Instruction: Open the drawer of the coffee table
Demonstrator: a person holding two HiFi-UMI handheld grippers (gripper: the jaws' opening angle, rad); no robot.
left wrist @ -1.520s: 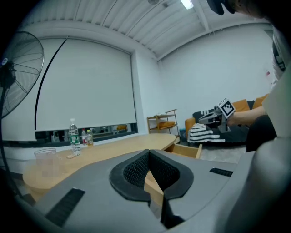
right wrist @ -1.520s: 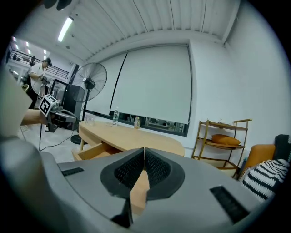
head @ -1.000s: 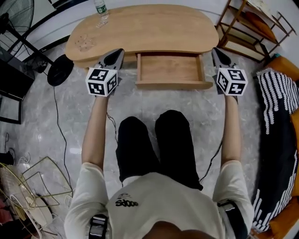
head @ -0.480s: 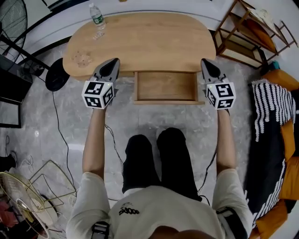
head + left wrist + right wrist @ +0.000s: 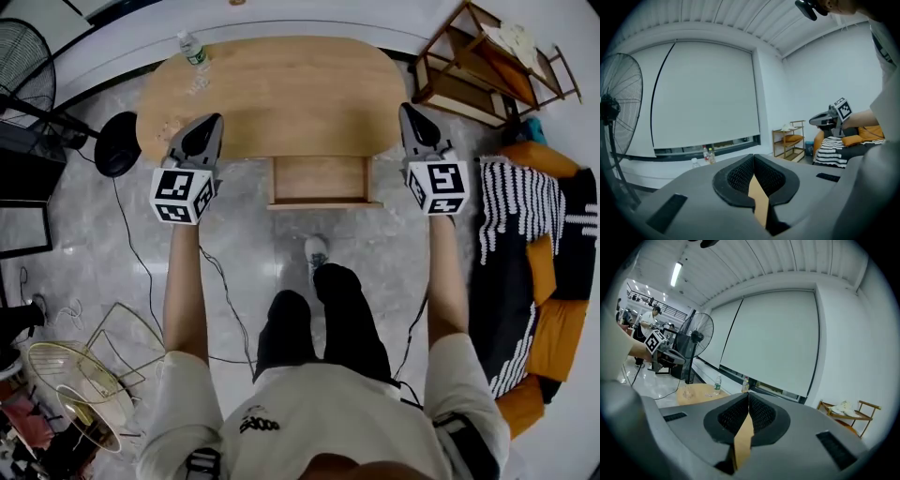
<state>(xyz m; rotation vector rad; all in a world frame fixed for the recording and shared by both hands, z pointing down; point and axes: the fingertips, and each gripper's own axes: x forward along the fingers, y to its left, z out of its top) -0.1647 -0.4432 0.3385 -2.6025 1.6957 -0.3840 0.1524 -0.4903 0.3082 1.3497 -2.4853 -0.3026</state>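
Drawer (image 5: 319,180) stands pulled out from the front edge of the coffee table (image 5: 281,89), so left gripper (image 5: 214,120) and right gripper (image 5: 406,110), jaws together and empty, hang clear either side, task apparently done.

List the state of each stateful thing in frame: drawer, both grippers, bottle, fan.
drawer: open, pulled out of the coffee table, looks empty
left gripper: shut, empty, off the drawer
right gripper: shut, empty, off the drawer
bottle: upright on the coffee table's far left end
fan: standing; running or not, can't tell
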